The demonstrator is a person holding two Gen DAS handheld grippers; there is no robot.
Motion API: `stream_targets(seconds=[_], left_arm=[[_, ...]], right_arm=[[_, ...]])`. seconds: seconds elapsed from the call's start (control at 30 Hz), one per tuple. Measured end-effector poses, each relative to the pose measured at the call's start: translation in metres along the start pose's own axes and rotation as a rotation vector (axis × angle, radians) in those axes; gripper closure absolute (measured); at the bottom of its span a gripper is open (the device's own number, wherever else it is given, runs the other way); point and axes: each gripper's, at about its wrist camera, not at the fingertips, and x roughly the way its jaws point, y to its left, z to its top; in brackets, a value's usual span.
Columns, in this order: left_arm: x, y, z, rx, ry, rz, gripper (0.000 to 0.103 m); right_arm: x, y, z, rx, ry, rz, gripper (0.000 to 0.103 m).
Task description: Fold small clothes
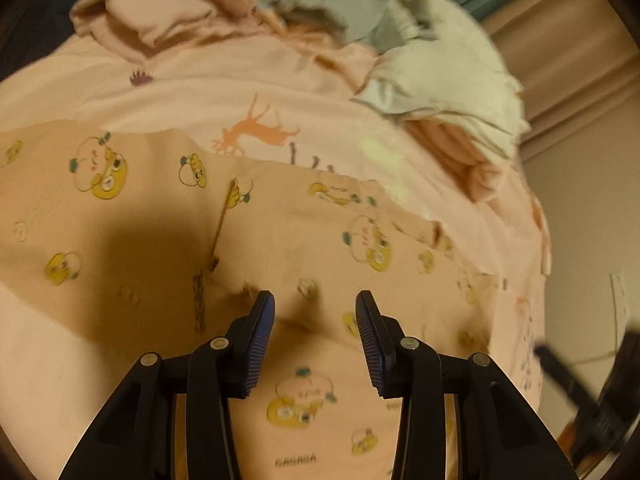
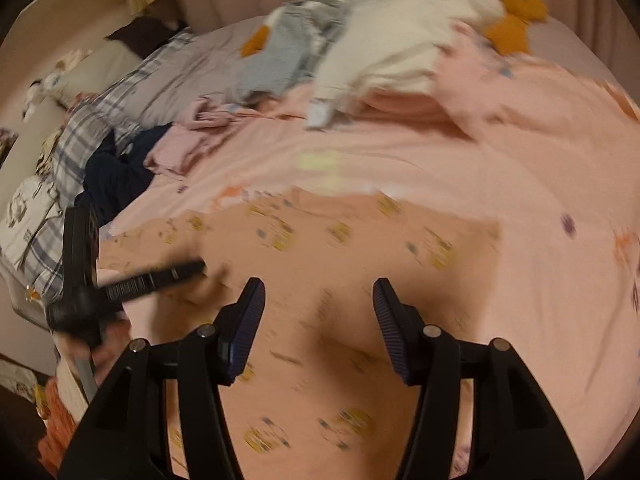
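A peach garment point(image 1: 280, 232) printed with yellow cartoon figures lies spread flat on the pink bed cover point(image 1: 192, 92). My left gripper point(image 1: 315, 304) hovers over its near part, open, with nothing between the fingers. The same garment point(image 2: 360, 248) fills the middle of the right wrist view, blurred. My right gripper point(image 2: 319, 292) stands open above it, jaws wide and empty. The left gripper point(image 2: 176, 272) shows at the left of the right wrist view, low over the garment's left edge. A dark blurred part of the right gripper point(image 1: 592, 392) shows at the right edge of the left wrist view.
Unfolded clothes are heaped at the far side of the bed: pink pieces point(image 1: 160, 20), grey ones point(image 1: 340, 4), a white pile point(image 1: 448, 76), a navy garment point(image 2: 116, 172) and a plaid cloth point(image 2: 80, 136). A white plush with orange feet point(image 2: 512, 20) lies at the back. The bed edge drops off at the right point(image 1: 540, 240).
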Motion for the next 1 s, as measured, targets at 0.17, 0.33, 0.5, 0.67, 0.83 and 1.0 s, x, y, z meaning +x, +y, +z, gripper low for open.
stream_targets(seconds=[0.17,0.33,0.5,0.67,0.83,1.0], left_arm=[[0.016,0.015,-0.011,-0.101,0.105,-0.038,0.063],[0.013,0.019,-0.028,-0.138,0.082,-0.047,0.063],[0.024,0.02,-0.014,-0.216,0.02,-0.057,0.063],[0.022,0.023,-0.009,-0.257,-0.071,0.064,0.088],[0.013,0.032,-0.019,-0.225,-0.114,0.074,0.092],[0.003,0.036,-0.02,-0.216,-0.055,0.075,0.088]], right_arm=[[-0.013,-0.062,-0.047,0.105,0.013,-0.056,0.045],[0.0,-0.094,-0.069,0.16,0.058,-0.145,0.045],[0.031,-0.084,-0.069,0.126,0.098,-0.118,0.046],[0.047,-0.071,-0.057,0.103,0.039,-0.111,0.084],[0.055,-0.081,-0.067,0.105,0.053,-0.155,0.094],[0.049,-0.099,-0.074,0.16,0.06,-0.15,0.097]])
